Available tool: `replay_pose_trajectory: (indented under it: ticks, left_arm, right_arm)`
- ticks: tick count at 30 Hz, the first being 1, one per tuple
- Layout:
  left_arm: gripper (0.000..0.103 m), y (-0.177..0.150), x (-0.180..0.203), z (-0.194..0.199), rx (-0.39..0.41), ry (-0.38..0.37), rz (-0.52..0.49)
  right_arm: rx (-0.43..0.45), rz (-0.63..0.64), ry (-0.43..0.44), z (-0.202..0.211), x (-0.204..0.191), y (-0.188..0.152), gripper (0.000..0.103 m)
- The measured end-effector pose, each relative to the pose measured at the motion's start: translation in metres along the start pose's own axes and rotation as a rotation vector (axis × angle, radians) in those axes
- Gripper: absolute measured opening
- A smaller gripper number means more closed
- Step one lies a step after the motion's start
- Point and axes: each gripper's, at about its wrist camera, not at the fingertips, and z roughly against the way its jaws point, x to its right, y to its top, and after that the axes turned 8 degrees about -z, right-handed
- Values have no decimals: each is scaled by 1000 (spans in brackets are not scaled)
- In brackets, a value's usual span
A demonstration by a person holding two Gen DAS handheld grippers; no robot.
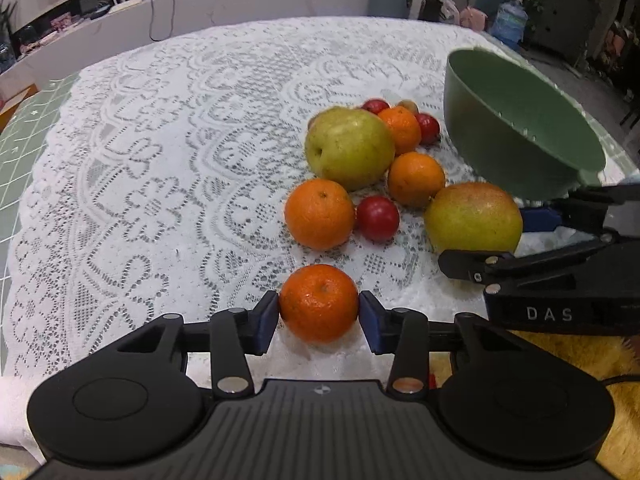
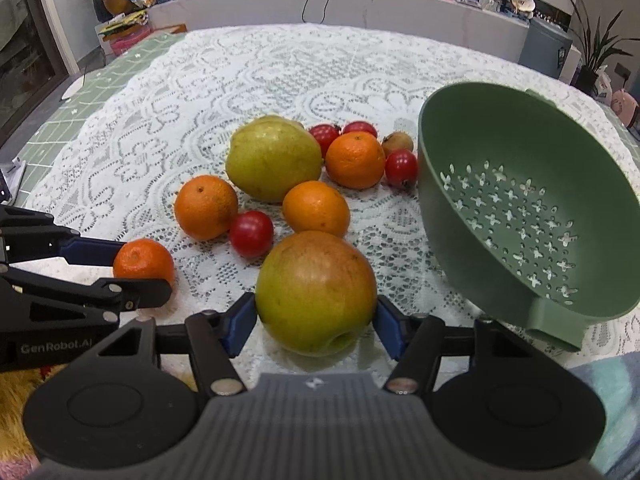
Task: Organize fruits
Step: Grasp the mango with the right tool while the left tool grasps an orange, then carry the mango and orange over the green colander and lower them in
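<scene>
The left gripper [image 1: 319,312] has a small orange [image 1: 319,304] right between its two blue pads [image 1: 266,322], and both pads press on its sides, so the gripper has hold of it. The orange sits on the worktop [image 1: 160,200] at the near edge of the fruit pile. The right gripper [image 2: 316,320] is closed around a big apple [image 2: 316,292] (yellow-green with a red blush on top), with a blue pad touching each side. This apple also rests on the worktop, just beside the green bowl with holes [image 2: 520,208].

The bowl is tipped on its side, with its open mouth facing the fruit. Behind the two held fruits lie more: a big green pear [image 2: 274,158], three more oranges [image 2: 206,207], and a few small red fruits [image 2: 251,234]. They sit close together, some touching.

The worktop has a white lace cloth on it, with a green squared mat [image 2: 100,92] under the cloth showing at the far left. Behind it runs a long pale ledge [image 2: 360,4] with boxes and small things on top. There is a leafy plant [image 2: 596,48] at the right.

The small orange is bright, bumpy and shiny. The apple is smooth, and its dimple points toward the camera.
</scene>
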Motion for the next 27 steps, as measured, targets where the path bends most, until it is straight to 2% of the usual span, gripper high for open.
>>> replay_pose_trajectory:
  ticks: [8, 16, 22, 27]
  left_arm:
    - [49, 5, 5, 27, 93, 34, 58]
    - [49, 24, 20, 52, 167, 43, 43]
    - [49, 59, 38, 63, 214, 8, -5]
    - [49, 91, 63, 60, 230, -47, -74]
  right_arm:
    - [92, -15, 60, 23, 6, -6, 60]
    - [187, -68, 131, 58, 20, -4, 60]
    - [277, -45, 77, 91, 42, 13, 60]
    - [271, -21, 15, 101, 75, 34, 60]
